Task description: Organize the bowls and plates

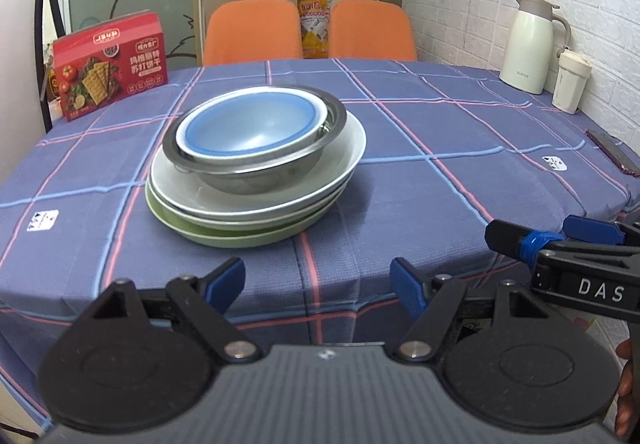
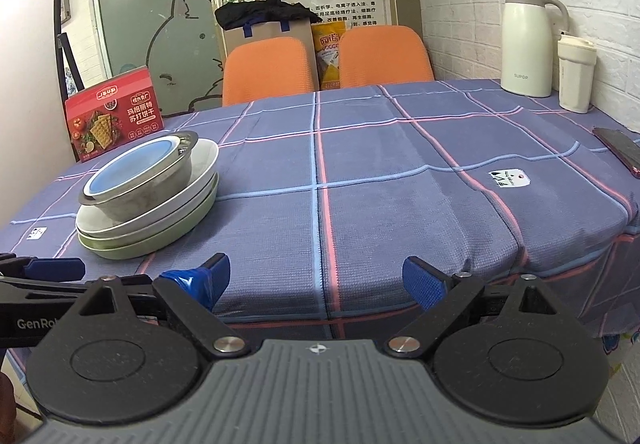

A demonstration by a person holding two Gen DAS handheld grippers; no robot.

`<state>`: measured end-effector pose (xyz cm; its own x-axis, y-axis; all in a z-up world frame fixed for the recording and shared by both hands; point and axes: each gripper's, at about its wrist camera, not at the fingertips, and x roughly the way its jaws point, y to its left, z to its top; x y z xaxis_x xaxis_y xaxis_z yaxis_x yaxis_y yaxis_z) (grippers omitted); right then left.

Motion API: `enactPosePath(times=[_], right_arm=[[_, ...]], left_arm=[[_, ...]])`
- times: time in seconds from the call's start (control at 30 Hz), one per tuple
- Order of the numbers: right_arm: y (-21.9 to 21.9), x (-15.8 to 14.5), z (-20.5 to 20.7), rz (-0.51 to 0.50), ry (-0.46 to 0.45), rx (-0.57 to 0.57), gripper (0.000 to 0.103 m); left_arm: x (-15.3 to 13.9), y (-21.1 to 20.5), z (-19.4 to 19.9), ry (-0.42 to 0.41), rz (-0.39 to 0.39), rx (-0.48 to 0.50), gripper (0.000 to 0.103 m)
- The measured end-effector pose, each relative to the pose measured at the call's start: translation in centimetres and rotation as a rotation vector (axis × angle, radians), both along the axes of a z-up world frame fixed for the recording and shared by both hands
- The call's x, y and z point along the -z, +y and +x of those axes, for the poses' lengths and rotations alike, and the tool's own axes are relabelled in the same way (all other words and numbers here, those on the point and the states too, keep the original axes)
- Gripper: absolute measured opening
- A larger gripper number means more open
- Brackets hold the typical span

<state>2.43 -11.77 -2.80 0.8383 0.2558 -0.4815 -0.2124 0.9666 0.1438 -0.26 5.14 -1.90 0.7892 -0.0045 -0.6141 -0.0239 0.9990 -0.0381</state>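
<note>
My left gripper (image 1: 318,284) and right gripper (image 2: 316,282) both hang at the near table edge, fingers spread wide, gripping nothing. The stack sits left of centre on the checked tablecloth (image 2: 400,184): blue bowl (image 1: 250,124) nested in a steel bowl (image 1: 256,168), atop white plates (image 1: 340,164) over a green plate (image 1: 240,238).

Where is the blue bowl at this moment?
The blue bowl sits inside the steel bowl on top of the plate stack. In both views it is left of centre on the table, near the red box.
</note>
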Motion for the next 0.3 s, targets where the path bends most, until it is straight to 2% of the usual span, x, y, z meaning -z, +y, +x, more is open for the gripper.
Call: enactPosePath(times=[0.3], right_arm=[[0.01,-0.23,-0.22,0.007,-0.007,0.006,0.081]], left_arm=[[-0.44,0.45,-0.44,-0.037,-0.017,-0.016,0.073]])
